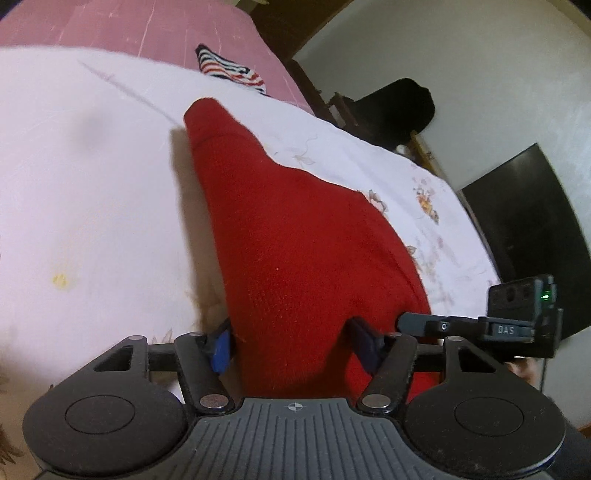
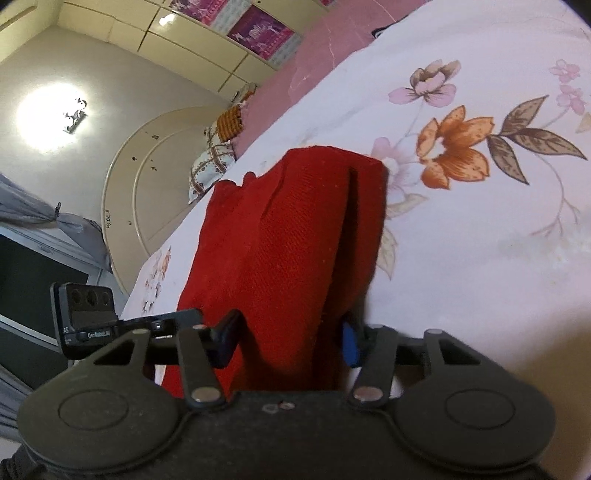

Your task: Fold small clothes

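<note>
A red fleece garment (image 1: pixel 288 229) lies lengthwise on the white floral bedsheet (image 1: pixel 92 184), its narrow end pointing away. My left gripper (image 1: pixel 293 345) holds the near end, with bunched cloth filling the gap and both pads against it. In the right wrist view the same red garment (image 2: pixel 295 229) shows folded layers with a deep crease. My right gripper (image 2: pixel 290 341) grips its near edge; the blue pad (image 2: pixel 349 343) is partly buried in the cloth. Each gripper's body shows at the edge of the other's view, close alongside.
A striped garment (image 1: pixel 229 70) lies at the far end of the sheet, by a pink cover (image 1: pixel 129 26). Beyond the bed's right edge stand a dark screen (image 1: pixel 535 221) and dark furniture. Pillows (image 2: pixel 218 155) sit at the bed's far end, near a cream wardrobe.
</note>
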{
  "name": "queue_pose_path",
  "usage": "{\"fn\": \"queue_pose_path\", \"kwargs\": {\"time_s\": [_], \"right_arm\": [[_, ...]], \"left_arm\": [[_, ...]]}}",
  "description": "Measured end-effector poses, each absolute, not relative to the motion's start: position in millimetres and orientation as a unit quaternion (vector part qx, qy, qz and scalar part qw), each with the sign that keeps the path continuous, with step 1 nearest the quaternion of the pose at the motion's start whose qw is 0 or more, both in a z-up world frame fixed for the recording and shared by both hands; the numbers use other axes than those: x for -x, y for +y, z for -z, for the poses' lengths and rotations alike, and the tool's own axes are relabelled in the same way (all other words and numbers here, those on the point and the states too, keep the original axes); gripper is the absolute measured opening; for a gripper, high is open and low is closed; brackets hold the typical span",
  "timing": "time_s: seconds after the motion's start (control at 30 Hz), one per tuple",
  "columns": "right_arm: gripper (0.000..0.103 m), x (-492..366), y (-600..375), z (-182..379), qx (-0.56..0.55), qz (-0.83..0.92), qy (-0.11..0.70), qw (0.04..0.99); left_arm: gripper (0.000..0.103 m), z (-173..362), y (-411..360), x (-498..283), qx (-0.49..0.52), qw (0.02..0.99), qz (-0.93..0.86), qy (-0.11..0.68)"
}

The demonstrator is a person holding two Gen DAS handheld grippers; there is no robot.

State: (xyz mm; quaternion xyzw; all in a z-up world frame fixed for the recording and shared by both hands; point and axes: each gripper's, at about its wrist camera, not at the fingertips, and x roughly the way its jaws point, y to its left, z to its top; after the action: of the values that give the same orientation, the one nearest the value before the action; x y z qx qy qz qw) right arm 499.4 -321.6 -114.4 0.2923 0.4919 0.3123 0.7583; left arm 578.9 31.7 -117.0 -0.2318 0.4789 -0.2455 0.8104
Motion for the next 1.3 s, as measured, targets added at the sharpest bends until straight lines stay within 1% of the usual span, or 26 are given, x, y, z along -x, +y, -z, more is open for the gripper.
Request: {"fn": "queue_pose_path", "kwargs": {"time_s": [0.13, 0.2, 0.23, 0.3, 0.33, 0.4, 0.53, 0.7, 0.9, 1.3], "right_arm": [[0.05, -497.2, -316.6, 107.9, -0.268, -0.311, 0.485, 0.772], [0.049, -496.7, -313.6, 106.3, -0.263, -0.308, 0.483, 0.776], [0.042, -495.6, -311.1, 104.6, -0.254, -0.304, 0.482, 0.782], [0.038, -488.7, -305.6, 98.3, -0.225, -0.298, 0.474, 0.798], [0.036, -485.4, -303.8, 95.0, -0.215, -0.295, 0.47, 0.804], [0.034, -478.9, -298.1, 87.4, -0.193, -0.286, 0.462, 0.817], [0.033, -465.2, -287.0, 72.9, -0.152, -0.269, 0.448, 0.839], [0.033, -452.2, -285.4, 57.0, -0.149, -0.273, 0.437, 0.844], [0.033, -447.0, -256.4, 33.8, -0.131, -0.286, 0.426, 0.849], [0.033, -420.3, -174.2, 3.7, -0.103, -0.34, 0.412, 0.839]], "left_arm": [[0.063, 104.8, 10.1, -576.0, 0.159, 0.84, 0.229, 0.466], [0.063, 103.7, 2.9, -576.2, 0.15, 0.848, 0.221, 0.459], [0.06, 102.7, 1.8, -575.8, 0.151, 0.85, 0.217, 0.456], [0.049, 96.2, -1.3, -571.8, 0.133, 0.859, 0.212, 0.447], [0.045, 91.3, -7.2, -570.4, 0.115, 0.865, 0.209, 0.442], [0.042, 82.7, -16.4, -566.9, 0.077, 0.875, 0.203, 0.433], [0.04, 65.8, -27.5, -564.0, 0.034, 0.885, 0.205, 0.417], [0.038, 46.4, -27.7, -555.6, 0.021, 0.888, 0.208, 0.409], [0.038, 23.1, -21.0, -534.5, -0.011, 0.896, 0.196, 0.399], [0.038, -16.0, 61.6, -469.1, -0.01, 0.912, 0.144, 0.383]]}}
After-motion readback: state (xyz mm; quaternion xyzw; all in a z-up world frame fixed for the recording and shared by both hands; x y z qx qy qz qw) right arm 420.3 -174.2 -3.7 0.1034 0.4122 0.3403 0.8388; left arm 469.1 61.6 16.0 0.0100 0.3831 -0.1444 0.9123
